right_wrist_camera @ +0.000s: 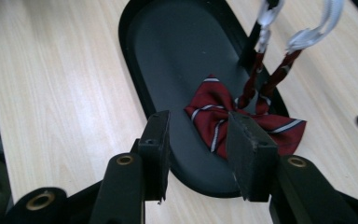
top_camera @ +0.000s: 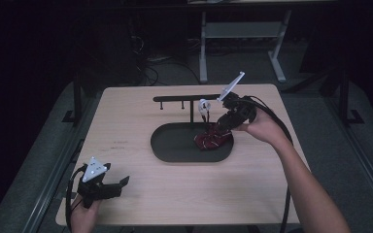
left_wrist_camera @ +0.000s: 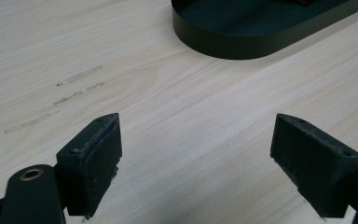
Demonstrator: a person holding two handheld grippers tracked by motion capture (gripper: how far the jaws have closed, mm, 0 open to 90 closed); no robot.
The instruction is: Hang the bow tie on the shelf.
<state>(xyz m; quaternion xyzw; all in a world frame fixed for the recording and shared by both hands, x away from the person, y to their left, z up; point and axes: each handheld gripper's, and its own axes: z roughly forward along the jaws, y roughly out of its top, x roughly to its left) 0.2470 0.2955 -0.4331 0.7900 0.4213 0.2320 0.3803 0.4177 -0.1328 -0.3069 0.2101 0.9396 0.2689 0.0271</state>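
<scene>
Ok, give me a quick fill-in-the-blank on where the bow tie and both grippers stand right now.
1. The striped bow tie lies in the black oval ____.
2. The bow tie's straps run up to white ____ on the black stand.
3. The right gripper has its jaws apart, with ____ held between them.
4. The left gripper sits over bare ____ with jaws wide open.

Missing words: tray; clips; nothing; table
</scene>
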